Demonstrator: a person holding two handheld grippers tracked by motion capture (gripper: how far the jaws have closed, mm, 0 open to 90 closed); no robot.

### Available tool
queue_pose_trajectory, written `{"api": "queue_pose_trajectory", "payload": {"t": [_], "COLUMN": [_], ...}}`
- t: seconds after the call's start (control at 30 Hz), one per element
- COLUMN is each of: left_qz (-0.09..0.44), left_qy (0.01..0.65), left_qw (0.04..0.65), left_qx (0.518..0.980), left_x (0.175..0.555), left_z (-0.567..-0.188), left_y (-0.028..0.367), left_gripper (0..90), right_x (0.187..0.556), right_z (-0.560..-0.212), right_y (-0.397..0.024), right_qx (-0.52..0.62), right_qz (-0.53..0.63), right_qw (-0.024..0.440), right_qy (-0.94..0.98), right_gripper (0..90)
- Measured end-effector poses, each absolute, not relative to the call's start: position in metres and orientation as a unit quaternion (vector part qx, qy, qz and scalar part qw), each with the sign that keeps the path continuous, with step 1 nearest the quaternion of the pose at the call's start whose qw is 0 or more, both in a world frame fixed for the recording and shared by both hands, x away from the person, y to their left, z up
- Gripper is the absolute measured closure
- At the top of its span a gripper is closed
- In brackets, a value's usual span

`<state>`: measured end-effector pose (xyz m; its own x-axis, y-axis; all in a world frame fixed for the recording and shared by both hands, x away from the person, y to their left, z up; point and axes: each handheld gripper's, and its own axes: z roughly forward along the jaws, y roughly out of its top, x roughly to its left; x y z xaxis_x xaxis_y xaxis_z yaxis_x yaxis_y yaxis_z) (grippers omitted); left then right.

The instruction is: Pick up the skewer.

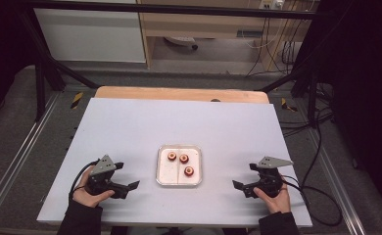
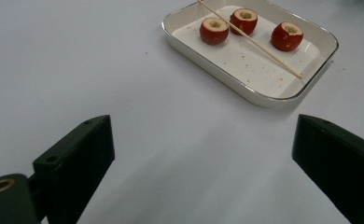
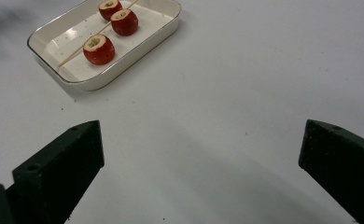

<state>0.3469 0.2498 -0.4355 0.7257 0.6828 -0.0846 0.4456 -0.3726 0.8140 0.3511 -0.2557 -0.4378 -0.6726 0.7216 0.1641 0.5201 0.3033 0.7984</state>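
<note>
High view: skewer (image 1: 179, 164) barely discernible.

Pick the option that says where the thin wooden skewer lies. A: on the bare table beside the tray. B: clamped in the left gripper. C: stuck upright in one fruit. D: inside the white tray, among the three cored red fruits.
D: the left gripper view shows the skewer lying flat across the floor of the white tray, between the cored red fruits, with no gripper touching it.
</note>
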Motion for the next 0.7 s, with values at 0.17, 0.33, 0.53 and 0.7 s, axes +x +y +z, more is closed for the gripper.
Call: {"api": "queue_pose_trajectory", "payload": {"t": [0.17, 0.33, 0.53, 0.7], "left_qz": [0.139, 0.142, 0.144, 0.145], "left_qy": [0.344, 0.34, 0.347, 0.354], "left_qw": [0.437, 0.439, 0.439, 0.442], "left_qx": [0.819, 0.819, 0.816, 0.811], "left_x": [0.345, 0.344, 0.344, 0.344], "left_z": [-0.434, -0.43, -0.427, -0.426], "left_y": [0.247, 0.243, 0.238, 0.231], "left_gripper": [5.7, 5.8, 8.4, 13.1], "right_x": [0.351, 0.352, 0.351, 0.352], "right_z": [-0.437, -0.437, -0.437, -0.438], "right_y": [-0.256, -0.256, -0.255, -0.255], "right_qx": [0.389, 0.39, 0.39, 0.391], "right_qz": [0.447, 0.446, 0.445, 0.443], "right_qw": [0.113, 0.114, 0.112, 0.111], "right_qy": [0.798, 0.797, 0.798, 0.799], "right_gripper": [0.6, 0.6, 0.7, 0.7]}}
